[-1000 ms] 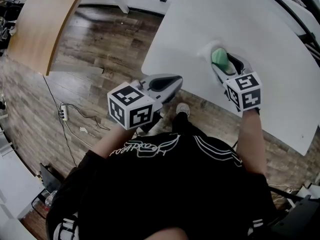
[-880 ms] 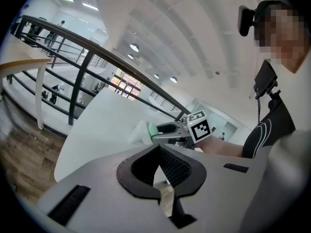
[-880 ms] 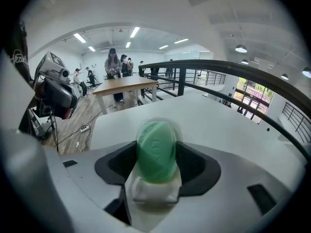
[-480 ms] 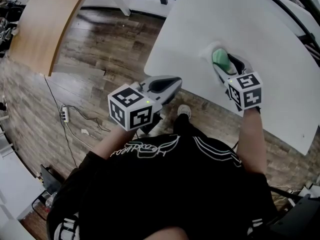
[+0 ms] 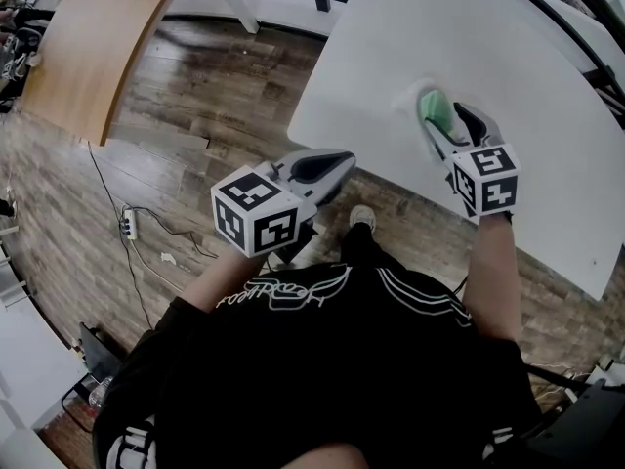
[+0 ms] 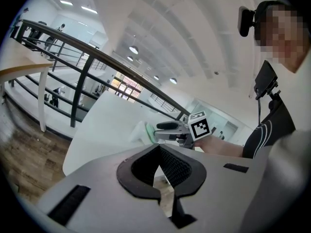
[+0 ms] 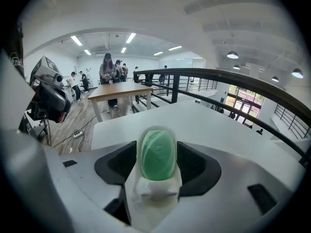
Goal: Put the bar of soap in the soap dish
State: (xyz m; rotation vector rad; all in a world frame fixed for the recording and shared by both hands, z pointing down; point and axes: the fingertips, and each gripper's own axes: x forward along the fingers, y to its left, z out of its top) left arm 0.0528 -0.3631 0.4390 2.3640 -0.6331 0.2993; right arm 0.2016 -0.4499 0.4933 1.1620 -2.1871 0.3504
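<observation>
The green bar of soap (image 5: 431, 107) lies in the white soap dish (image 5: 408, 97) near the front edge of the white table (image 5: 508, 37). My right gripper (image 5: 447, 117) is over the dish, open, with a jaw on each side of the soap. In the right gripper view the soap (image 7: 156, 154) rests in the dish (image 7: 153, 191) between the spread black pads. My left gripper (image 5: 342, 160) hangs off the table's edge above the floor, shut and empty. In its view (image 6: 158, 148) the right gripper's marker cube (image 6: 199, 125) and the soap (image 6: 151, 132) show ahead.
The table's rounded front edge (image 5: 322, 145) runs just past the left gripper. A wooden table (image 5: 88, 47) stands at the far left. A power strip (image 5: 124, 225) with cables lies on the plank floor. People stand around a distant table (image 7: 119, 89).
The right gripper's jaws have spread apart around the soap, and the gripper has shifted slightly to the right. The soap stays in the dish. The left gripper has barely moved.
</observation>
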